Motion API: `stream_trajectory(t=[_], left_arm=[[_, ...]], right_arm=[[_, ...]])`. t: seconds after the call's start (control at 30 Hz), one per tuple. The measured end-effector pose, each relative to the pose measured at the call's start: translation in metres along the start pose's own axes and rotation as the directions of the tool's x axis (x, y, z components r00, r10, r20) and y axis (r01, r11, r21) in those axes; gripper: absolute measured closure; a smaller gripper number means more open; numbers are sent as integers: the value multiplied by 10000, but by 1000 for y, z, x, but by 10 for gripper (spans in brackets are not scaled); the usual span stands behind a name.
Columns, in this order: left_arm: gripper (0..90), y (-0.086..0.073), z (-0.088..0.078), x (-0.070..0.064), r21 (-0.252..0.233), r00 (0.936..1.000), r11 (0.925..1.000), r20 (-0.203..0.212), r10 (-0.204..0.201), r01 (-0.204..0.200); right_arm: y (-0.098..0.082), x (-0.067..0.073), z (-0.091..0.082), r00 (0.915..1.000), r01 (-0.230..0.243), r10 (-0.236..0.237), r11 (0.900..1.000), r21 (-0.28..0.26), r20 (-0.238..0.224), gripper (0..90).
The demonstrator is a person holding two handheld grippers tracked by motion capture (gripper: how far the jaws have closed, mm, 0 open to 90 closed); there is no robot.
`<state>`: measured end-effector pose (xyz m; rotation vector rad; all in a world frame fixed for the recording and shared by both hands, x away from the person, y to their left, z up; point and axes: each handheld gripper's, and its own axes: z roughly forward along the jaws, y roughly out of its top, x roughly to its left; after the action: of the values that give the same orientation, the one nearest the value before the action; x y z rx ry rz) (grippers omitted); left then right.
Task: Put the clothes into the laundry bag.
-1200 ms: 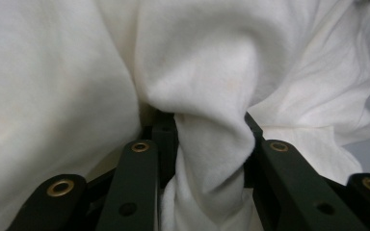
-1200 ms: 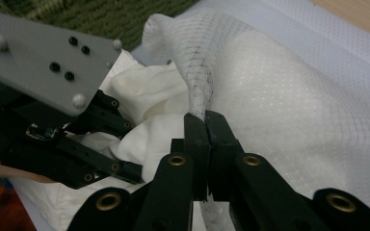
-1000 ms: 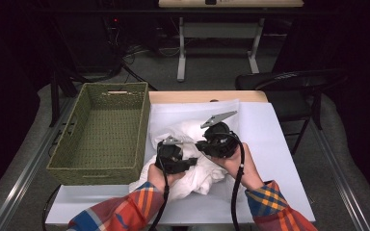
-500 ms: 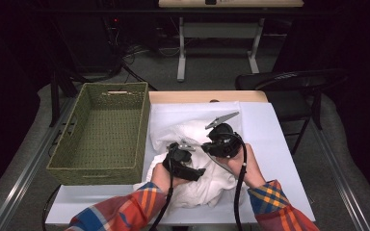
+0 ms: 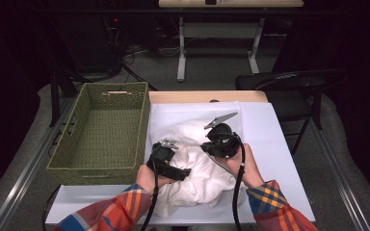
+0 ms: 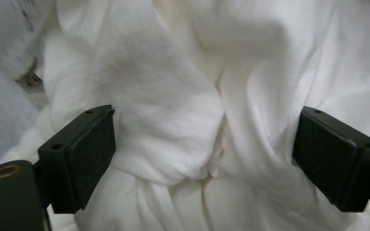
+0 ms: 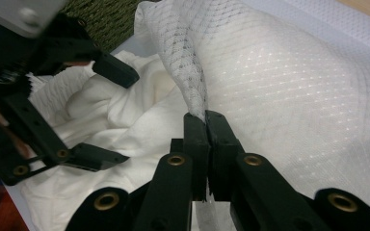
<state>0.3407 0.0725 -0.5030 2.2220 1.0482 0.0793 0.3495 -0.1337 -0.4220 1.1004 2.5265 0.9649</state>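
A: The crumpled white cotton garment (image 5: 200, 175) lies heaped on the white-covered surface (image 5: 279, 159), just right of the green woven basket (image 5: 101, 132), with a white mesh laundry bag (image 7: 289, 82) bunched against it.

B: And the claws?

A: The right claw (image 7: 205, 120) is clamped tight on a pinched ridge of the mesh bag, lifting it into a peak. The left claw (image 6: 204, 154) stands wide, its jaws having just been opening; a fold of the garment bulges between its pads (image 6: 89, 154), but they do not press it.

B: So what would make this step go well?

A: Probably the left claw should settle lower so one thick fold sits squarely between the pads before closing, not a thin edge that could slip. The right claw likely needs to keep the mesh taut and raised, so the bag's mouth stays apart from the cloth.

B: How close is the garment to that claw?

A: Right under it, touching or nearly so.
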Motion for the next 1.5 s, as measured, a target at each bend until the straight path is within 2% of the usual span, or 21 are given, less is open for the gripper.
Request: stream_trajectory(t=[0.07, 0.13, 0.23, 0.3, 0.4, 0.47, 0.53, 0.57, 0.63, 0.67, 0.7, 0.77, 0.8, 0.87, 1.0, 1.1, 1.17, 1.27, 1.33, 1.43, 1.5], left_arm=[[150, -1, 8, 3, 24, 9994, 10000, 338, -91, 91], [235, -3, 16, 5, -185, 9983, 9997, 563, -124, 135], [564, -4, 24, 8, -331, 9920, 9989, 1227, -299, 342], [744, -3, 27, 7, -453, 9912, 9984, 1289, -292, 353], [810, 6, 21, 3, -686, 9908, 9975, 1348, -90, 184], [818, 15, 14, 1, -1116, 9907, 9937, 1359, 20, 133], [819, 23, 11, 2, -1563, 9927, 9872, 1202, -119, 308], [816, 26, 11, 5, -1631, 9939, 9856, 1068, -263, 436], [776, 29, 17, 10, -1465, 9977, 9888, 645, -192, 285], [741, 28, 21, 12, -1238, 9979, 9918, 593, -255, 328], [658, 26, 24, 14, -1002, 9979, 9943, 567, -302, 358], [542, 23, 22, 13, -883, 9977, 9960, 679, -56, 116], [481, 22, 18, 10, -816, 9987, 9965, 456, 233, -196], [349, 20, 9, 5, -696, 9970, 9957, 420, 643, -613], [209, 16, -7, -7, -593, 9923, 9912, 289, 1202, -1184], [152, 13, -17, -18, -537, 9856, 9846, 201, 1679, -1666], [124, 11, -21, -26, -579, 9834, 9825, 291, 1792, -1773], [100, 6, -23, -42, -453, 9732, 9756, 735, 2179, -2150], [82, 3, -19, -54, -341, 9630, 9671, 890, 2543, -2522], [58, -1, -6, -66, -40, 9529, 9569, 902, 2894, -2903], [34, -5, 9, -70, 264, 9504, 9517, 663, 3038, -3060]], right_arm=[[0, 0, 2, 10000, -32, 32, 10000, 23, -6, 885], [-1, 0, 3, 10000, -16, 16, 10000, 12, -38, 886], [1, 3, 2, 9999, 70, -71, 9999, -77, -147, 890], [2, 7, 0, 9995, 176, -181, 9996, -200, -250, 892], [5, 12, -5, 9985, 363, -381, 9983, -456, -383, 894], [7, 15, -10, 9979, 337, -371, 9974, -638, -532, 894], [8, 16, -14, 9976, 301, -346, 9968, -735, -598, 894], [8, 15, -15, 9977, 306, -349, 9967, -752, -573, 894], [5, 10, -10, 9986, 185, -207, 9988, -460, -488, 892], [4, 9, -7, 9990, 145, -156, 9995, -286, -413, 891], [1, 6, -2, 9994, 156, -161, 9998, -143, -322, 889], [-2, 3, 3, 9998, 74, -72, 9999, 94, -186, 888], [-3, 2, 3, 9999, 82, -80, 9999, 95, -142, 888], [-3, 0, 1, 10000, 64, -64, 10000, 60, -45, 888], [-3, -3, -1, 9999, -2, 2, 10000, 7, 113, 887], [-2, -2, 0, 9999, 26, -26, 10000, 27, 165, 887], [-2, 0, 1, 9999, 49, -50, 10000, 66, 154, 887], [-3, 0, 2, 9998, 66, -67, 9999, 108, 166, 887], [-3, 0, 3, 9998, 32, -34, 9999, 141, 170, 887], [-4, -1, 3, 9999, 40, -42, 9999, 144, 167, 887], [-5, -1, 3, 9998, 15, -18, 9999, 148, 186, 887]])
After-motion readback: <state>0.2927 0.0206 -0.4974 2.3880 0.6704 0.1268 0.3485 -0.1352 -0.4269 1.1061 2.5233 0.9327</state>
